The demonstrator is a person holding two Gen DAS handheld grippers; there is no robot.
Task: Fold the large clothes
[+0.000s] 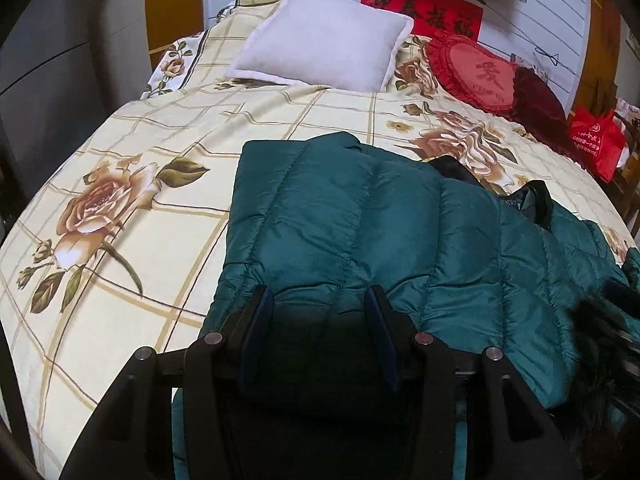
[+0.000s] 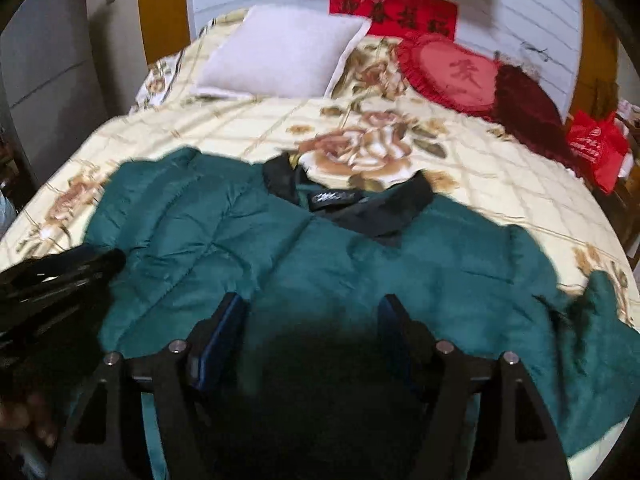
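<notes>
We see a dark green padded jacket [image 1: 360,220] spread across the lower middle of both frames, lying on a bed with a cream blanket [image 1: 120,152] printed with brown roses and a tan grid. In the left wrist view, the left claw [image 1: 320,300] sits at the bottom centre, its jaws about half apart over the quilted fabric; nothing seems pinched between them, though the fabric beneath lies in shadow. In the right wrist view, the right claw [image 2: 314,308] also sits bottom centre, jaws standing wide over the jacket's body, gripping nothing that we can make out; this picture is blurred. The jacket's black collar [image 2: 360,204] points toward the top of the frame, and one side appears already laid inward, so we judge that both claws hang over the near hem in order to take it and fold the jacket up toward the collar. A strip of dark fur trim [image 1: 600,340] shows at the lower right of the left view. Toward the top of each frame rest a white pillow [image 1: 324,40], a red heart-shaped cushion [image 1: 476,72] and a dark red cushion [image 1: 536,96]. On the pale slatted wall behind hangs a red banner [image 1: 424,8], and a red bag [image 1: 596,140] stands at the right edge.
</notes>
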